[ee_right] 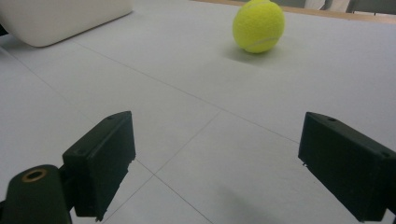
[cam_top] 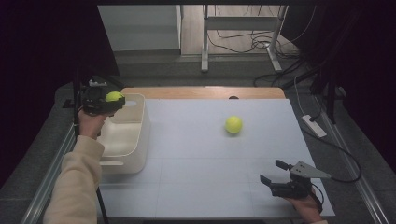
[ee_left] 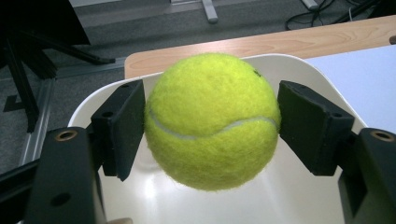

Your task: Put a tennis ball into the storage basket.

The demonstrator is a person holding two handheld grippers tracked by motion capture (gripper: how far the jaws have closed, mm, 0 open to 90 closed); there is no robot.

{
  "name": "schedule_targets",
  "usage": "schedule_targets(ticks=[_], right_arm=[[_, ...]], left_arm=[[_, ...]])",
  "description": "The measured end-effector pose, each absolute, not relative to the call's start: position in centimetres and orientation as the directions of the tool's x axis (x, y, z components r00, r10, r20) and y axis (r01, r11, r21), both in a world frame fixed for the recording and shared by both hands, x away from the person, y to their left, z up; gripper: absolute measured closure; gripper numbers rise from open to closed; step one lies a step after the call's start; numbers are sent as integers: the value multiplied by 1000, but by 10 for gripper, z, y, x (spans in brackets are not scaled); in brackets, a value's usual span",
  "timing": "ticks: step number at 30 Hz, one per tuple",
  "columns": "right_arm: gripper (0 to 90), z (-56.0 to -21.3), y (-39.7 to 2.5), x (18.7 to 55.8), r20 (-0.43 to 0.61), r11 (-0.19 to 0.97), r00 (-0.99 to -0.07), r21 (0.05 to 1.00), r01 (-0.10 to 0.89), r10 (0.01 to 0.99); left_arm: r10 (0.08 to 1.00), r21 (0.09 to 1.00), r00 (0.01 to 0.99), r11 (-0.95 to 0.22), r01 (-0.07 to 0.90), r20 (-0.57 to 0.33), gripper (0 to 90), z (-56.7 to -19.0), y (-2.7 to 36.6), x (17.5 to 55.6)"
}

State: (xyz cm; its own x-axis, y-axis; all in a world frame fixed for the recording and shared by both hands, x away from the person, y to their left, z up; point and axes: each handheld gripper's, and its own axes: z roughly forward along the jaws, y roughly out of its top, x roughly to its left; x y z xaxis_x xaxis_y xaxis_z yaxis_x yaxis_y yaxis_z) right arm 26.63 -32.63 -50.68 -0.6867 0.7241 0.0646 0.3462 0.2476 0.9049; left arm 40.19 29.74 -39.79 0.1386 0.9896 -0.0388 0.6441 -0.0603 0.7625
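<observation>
My left gripper (cam_top: 115, 99) is shut on a yellow-green tennis ball (cam_top: 113, 96) and holds it over the far end of a white bin (cam_top: 140, 135). In the left gripper view the ball (ee_left: 212, 121) sits between both black pads (ee_left: 121, 128), with the bin's inside (ee_left: 280, 196) below it. A second tennis ball (cam_top: 233, 124) lies on the white table top (cam_top: 196, 168), right of centre. My right gripper (cam_top: 272, 171) rests near the front right, open, with nothing between its fingers. In the right gripper view (ee_right: 219, 158) that ball (ee_right: 259, 25) lies ahead, well beyond the jaws.
The bin (ee_right: 65, 16) stands at the table's left edge with nothing visible inside it. A wooden strip (cam_top: 205, 92) borders the table's far side. Cables and a power strip (cam_top: 314, 125) lie on the floor to the right. Desk legs (cam_top: 204, 42) stand beyond.
</observation>
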Motion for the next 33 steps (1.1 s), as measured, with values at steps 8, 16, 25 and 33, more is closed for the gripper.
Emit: schedule_targets(ticks=[8,16,25,33], right_arm=[[106,-506,-326,265,62,252,-690,905,344,721],[106,-507,-325,266,64,251,-691,905,345,721],[106,-506,-326,266,67,245,-688,906,346,723],[106,-506,-326,267,70,241,-684,906,347,726]], left_arm=[[989,800,139,-40,598,-54,139,-391,296,396],[972,812,218,-53,581,-92,75,-386,291,391],[950,832,283,-51,552,-130,76,-378,284,380],[922,857,364,-79,509,-131,75,-370,270,368]])
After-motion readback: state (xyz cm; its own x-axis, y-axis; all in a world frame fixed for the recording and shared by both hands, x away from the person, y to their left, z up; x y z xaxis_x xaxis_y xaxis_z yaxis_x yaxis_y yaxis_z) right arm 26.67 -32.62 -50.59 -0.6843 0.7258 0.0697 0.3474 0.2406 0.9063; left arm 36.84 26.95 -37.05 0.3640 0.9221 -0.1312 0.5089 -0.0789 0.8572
